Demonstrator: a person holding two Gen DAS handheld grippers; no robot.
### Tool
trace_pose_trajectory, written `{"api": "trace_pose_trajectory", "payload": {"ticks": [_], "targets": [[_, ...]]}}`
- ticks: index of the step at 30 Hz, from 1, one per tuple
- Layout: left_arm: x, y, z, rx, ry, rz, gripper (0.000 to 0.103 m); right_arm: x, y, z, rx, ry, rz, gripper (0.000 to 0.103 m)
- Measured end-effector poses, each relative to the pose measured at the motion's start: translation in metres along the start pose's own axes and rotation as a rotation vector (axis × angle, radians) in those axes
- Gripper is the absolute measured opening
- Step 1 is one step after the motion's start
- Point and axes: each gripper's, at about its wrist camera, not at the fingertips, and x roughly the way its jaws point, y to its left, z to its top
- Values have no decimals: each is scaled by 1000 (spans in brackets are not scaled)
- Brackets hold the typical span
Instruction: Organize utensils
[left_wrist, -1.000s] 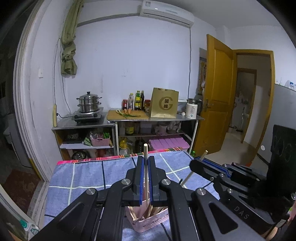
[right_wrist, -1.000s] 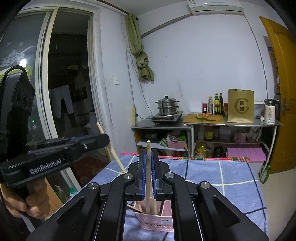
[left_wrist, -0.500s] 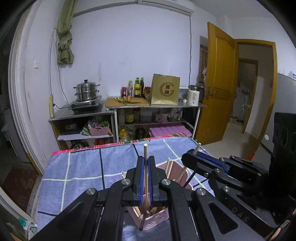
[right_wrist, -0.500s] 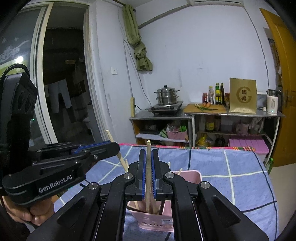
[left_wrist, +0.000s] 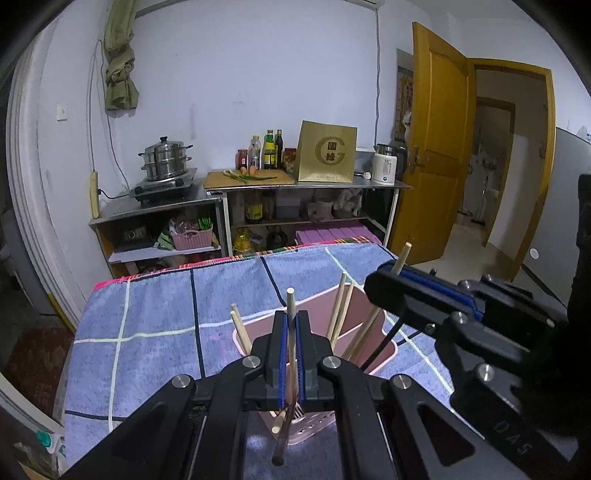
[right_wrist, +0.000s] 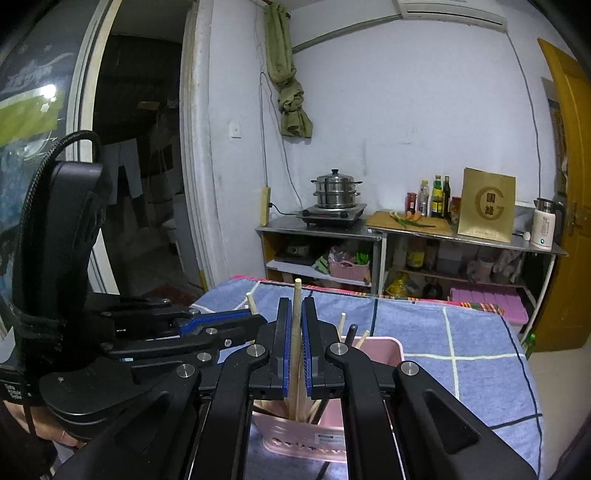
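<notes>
Two wooden chopsticks are in hand, one per gripper. Left gripper (left_wrist: 291, 354) is clamped on a chopstick (left_wrist: 290, 306); right gripper (right_wrist: 294, 347) is clamped on its own chopstick (right_wrist: 297, 295). Each stick is likely light, stiff and smooth — prone to pivoting between pads, so a mid-shaft hold suits best. Both sticks stand near upright, upper ends above the jaws, lower ends over the pink holder (right_wrist: 388, 345) — already stocked — on the blue checked cloth (left_wrist: 159, 317).
</notes>
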Motion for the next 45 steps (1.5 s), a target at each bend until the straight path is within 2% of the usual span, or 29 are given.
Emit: {"api": "trace_pose_trajectory", "payload": {"ticks": [17,23,31,37,41,45], "targets": [[-16,-10,-11,13,10,-17,5,-13,-1,-1,-25,37,-24,8],[-35,-13,-11,2,-23,-11,17,-29,-2,-1,-16,22,-25,9],[-68,-18,-19,-9,-70,-7,18,-59,-7,-7,4,3,-34,10],[-98,-26,-37,-9,-111,6,19,-80,-7,-19,9,2,-32,11],[-112,-30,-56,-30,-127,-3,23,-92,-4,-34,8,10,-35,19],[-117,-32,-82,-56,-123,11,24,-103,3,-53,-13,25,-37,20]]}}
